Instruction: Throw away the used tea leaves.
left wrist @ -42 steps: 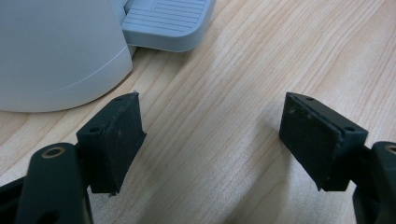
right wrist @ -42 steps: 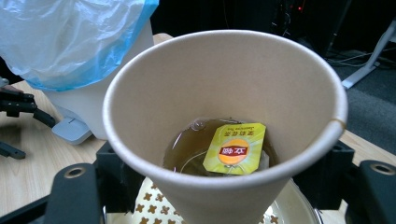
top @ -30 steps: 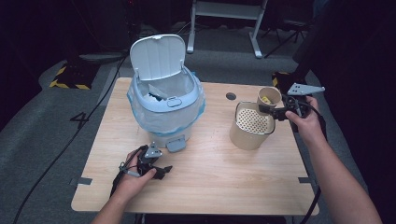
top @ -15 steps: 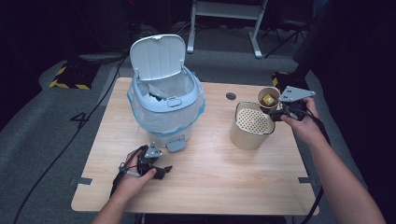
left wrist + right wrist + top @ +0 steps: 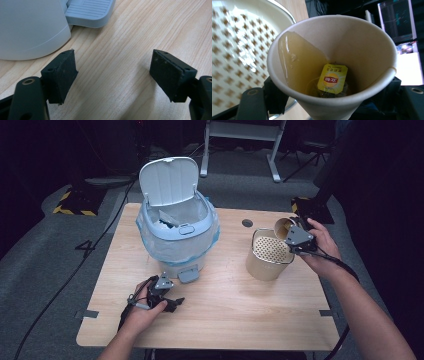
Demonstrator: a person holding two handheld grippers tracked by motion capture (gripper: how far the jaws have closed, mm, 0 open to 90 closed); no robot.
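Note:
My right gripper is shut on a white paper cup, tilted toward the beige perforated strainer bucket at the table's right. In the right gripper view the cup holds yellowish tea and a yellow tea-bag tag, with the liquid running up toward the rim beside the strainer. My left gripper rests open on the table near its front edge. In the left gripper view its black pads stand wide apart over bare wood, just before the bin's pedal.
A light-blue pedal bin with its lid raised and a plastic liner stands at the table's back left. A round cable hole lies behind the strainer. Cables trail from both grippers. The wooden table is bare at the front middle.
The right gripper has swung the cup left and tipped it further over the strainer bucket. The left gripper has stayed in place.

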